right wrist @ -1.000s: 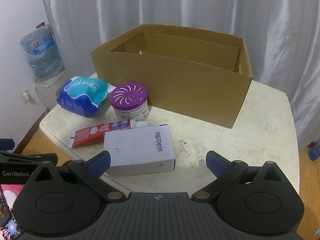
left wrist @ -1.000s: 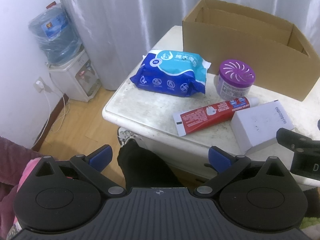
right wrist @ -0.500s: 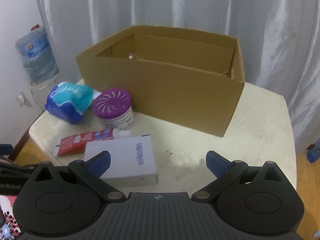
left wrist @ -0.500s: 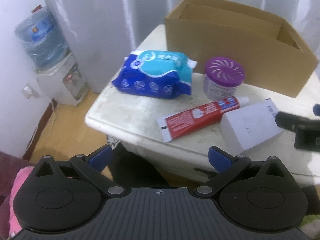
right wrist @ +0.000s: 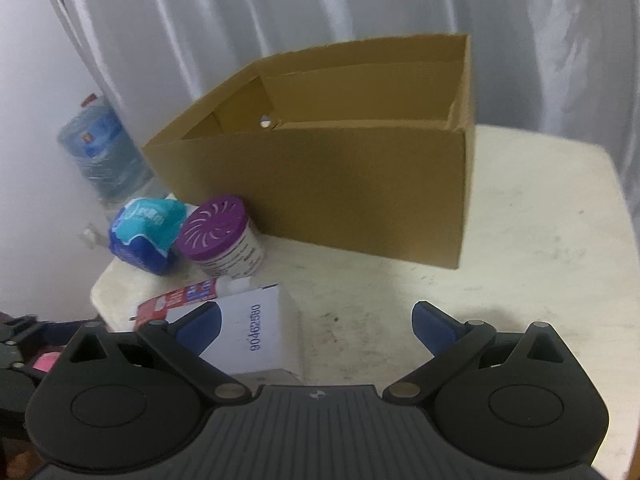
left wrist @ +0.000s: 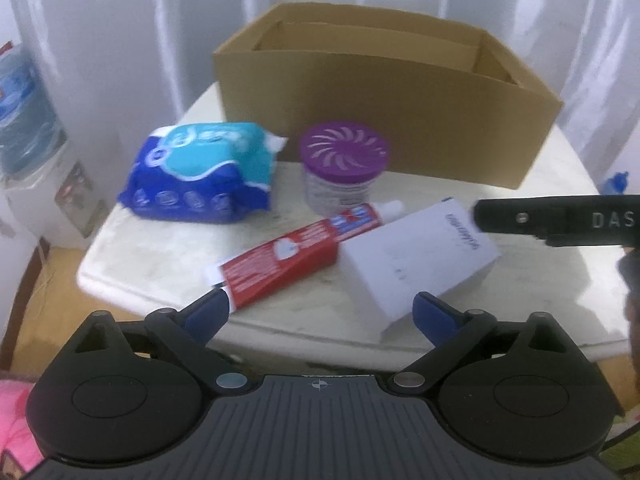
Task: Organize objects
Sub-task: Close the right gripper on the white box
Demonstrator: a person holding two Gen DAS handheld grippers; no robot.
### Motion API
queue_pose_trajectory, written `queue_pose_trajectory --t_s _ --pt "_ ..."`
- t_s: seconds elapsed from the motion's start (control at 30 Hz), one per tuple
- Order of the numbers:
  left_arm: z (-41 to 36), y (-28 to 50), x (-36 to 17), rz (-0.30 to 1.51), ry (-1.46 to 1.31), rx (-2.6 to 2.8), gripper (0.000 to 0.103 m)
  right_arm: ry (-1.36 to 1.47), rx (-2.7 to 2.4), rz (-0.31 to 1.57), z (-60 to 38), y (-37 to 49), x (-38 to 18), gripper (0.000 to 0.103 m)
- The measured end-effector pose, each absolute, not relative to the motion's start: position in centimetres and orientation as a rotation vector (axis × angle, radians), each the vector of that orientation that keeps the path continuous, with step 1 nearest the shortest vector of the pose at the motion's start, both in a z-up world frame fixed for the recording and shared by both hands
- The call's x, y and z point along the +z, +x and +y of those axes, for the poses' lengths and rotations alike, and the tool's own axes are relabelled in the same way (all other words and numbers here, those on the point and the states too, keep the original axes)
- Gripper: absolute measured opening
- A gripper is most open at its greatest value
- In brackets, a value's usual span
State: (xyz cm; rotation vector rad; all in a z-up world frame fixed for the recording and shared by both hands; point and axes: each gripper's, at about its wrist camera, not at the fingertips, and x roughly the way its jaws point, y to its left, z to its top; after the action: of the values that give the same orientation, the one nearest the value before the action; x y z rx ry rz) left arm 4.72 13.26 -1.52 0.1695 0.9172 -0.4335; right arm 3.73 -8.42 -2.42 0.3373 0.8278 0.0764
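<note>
- Plainly not yet gripping anything: left gripper [left wrist: 320, 306] with fingers spread wide and just starting to close, nothing pinched, only the toothpaste tail and a box corner lying in the span between them; right gripper [right wrist: 316, 324] released too, fingers wide apart.
- Landmark: cardboard box [left wrist: 384, 120], open-topped, at the back of the worktop [left wrist: 160, 264]; every loose item sits in front of it.
- Wipes pack [left wrist: 200, 172], in front of the carton's left end: soft, crinkly film, likely light and slippery; best pinched across a narrow end or seam.
- Purple-lidded jar [left wrist: 344, 172], just in front of the carton's front wall: rigid, round, probably heavier; best taken across the lid's width, centred, to avoid rolling out.
- Toothpaste tube [left wrist: 296, 256], further forward, cap end just below the jar: squashy middle, stiff crimped tail; best held near the cap shoulder, gently.
- White carton [left wrist: 420, 256], beside the tube, nearest the front edge: stiff, light, smooth card; best gripped across its short sides, not its broad face.
</note>
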Motion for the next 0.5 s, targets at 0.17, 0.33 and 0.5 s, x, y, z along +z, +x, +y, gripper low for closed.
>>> queue_pose_trajectory --t_s 0.17,0.33,0.5 --pt "12.1 4.7 -1.5 0.906 0.166 -0.478 0.095 0.394 0.163 0.845 -8.6 4.3 -3.3 0.103" --pt "11.0 4.8 -1.9 0.948 0.179 -0.503 0.094 0.435 0.223 0.875 -8.4 4.9 -4.3 0.097" --pt "10.1 4.6 -2.5 0.975 0.214 -0.510 0.094 0.476 0.272 0.909 -8.5 5.3 -5.0 0.090"
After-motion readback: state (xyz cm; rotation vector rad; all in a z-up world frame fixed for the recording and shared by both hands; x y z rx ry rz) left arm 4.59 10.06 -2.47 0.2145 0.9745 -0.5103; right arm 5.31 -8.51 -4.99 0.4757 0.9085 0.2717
